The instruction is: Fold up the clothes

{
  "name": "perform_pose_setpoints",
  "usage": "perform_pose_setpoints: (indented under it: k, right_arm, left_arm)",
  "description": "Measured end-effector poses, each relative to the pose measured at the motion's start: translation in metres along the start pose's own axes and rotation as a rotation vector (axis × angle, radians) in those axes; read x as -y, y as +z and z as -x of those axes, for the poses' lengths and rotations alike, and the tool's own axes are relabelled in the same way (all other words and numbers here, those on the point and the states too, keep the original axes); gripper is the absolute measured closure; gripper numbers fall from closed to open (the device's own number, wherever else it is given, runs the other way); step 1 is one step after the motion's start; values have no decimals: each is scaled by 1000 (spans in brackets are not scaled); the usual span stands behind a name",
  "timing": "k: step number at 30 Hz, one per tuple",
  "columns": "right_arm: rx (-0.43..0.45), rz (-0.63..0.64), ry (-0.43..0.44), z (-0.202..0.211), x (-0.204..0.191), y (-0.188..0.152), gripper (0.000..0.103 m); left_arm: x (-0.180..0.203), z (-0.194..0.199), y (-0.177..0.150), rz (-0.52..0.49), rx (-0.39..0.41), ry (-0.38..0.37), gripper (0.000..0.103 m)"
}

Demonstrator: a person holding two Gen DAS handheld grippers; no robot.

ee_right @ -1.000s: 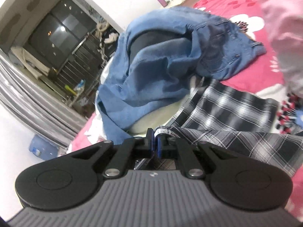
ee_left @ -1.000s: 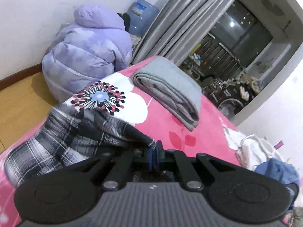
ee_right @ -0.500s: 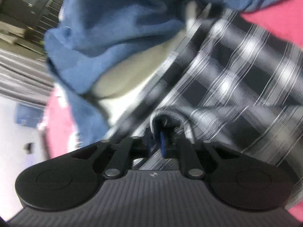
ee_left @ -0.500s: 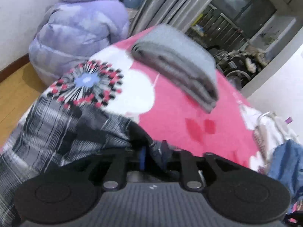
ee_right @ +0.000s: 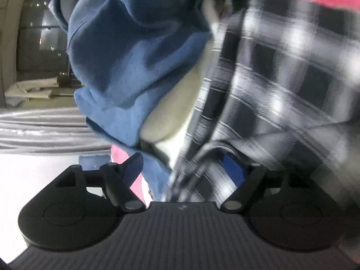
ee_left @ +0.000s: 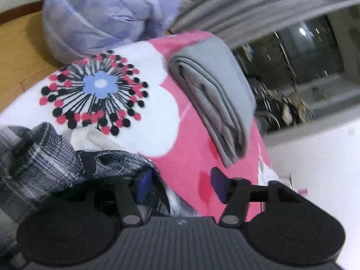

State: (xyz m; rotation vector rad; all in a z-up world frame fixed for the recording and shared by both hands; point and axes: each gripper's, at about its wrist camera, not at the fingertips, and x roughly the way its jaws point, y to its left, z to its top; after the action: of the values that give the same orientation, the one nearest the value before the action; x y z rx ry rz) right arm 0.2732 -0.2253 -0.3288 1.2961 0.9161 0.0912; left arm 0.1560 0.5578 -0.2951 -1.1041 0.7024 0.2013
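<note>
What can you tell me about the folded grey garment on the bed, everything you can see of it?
The folded grey garment looks like soft, matte knit fabric, folded into a long, neat stack whose layered edges face the camera. It lies flat on the pink floral bedspread, running away toward the far edge of the bed near the grey curtain. Nothing else touches it; the plaid shirt lies apart at lower left. Its outline is slightly blurred.
</note>
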Motion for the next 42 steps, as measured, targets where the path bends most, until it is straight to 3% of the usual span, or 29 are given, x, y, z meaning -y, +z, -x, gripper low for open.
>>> perform_pose_setpoints:
  k: [4, 7, 10, 13, 16, 20, 24, 28, 30, 34, 35, 39, 40, 42]
  right_arm:
    - [-6, 47, 4, 32, 2, -8, 24]
    - [-63, 99, 73, 57, -1, -26, 24]
    - [-155, 134, 143, 77, 3, -58, 20]
    - [-266, 110, 142, 84, 22, -96, 19]
    - [-364, 80, 172, 82, 44, -139, 19]
    - [-398, 38, 151, 73, 72, -177, 19]
    - [-293, 93, 140, 67, 70, -185, 20]
    - [-28, 218, 129, 70, 53, -186, 22]
    - [80, 214, 126, 63, 53, -186, 22]
    - [198, 208, 105, 57, 52, -191, 24]
    - [205, 227, 90, 49, 44, -196, 32]
    - [176, 164, 32, 44, 48, -198, 94]
    - [175, 139, 24, 48, 54, -197, 99]
    - [177, 96, 20, 53, 62, -197, 99]
  left_arm:
    - [2, 37, 9, -42, 29, 29, 43]
    - [9, 73, 0, -105, 36, 59, 43]
    - [14, 114, -31, -168, 29, 67, 40]
    - [10, 147, -72, -193, 53, 99, 34]
    - [-3, 155, -111, -208, 37, 160, 34]
    - [-26, 137, -135, -165, -9, 208, 34]
    - [-34, 119, -132, -166, 59, 240, 35]
    - [-43, 109, -115, -99, 137, 225, 35]
    - [-47, 103, -108, -77, 174, 223, 37]
    - [-41, 92, -105, -98, 225, 295, 63]
    - [-40, 91, -104, -99, 238, 322, 74]
    - [-35, 89, -96, -46, 246, 391, 88]
    - [-33, 89, -93, -29, 244, 409, 89]
    - [-22, 91, -90, -18, 253, 450, 90]
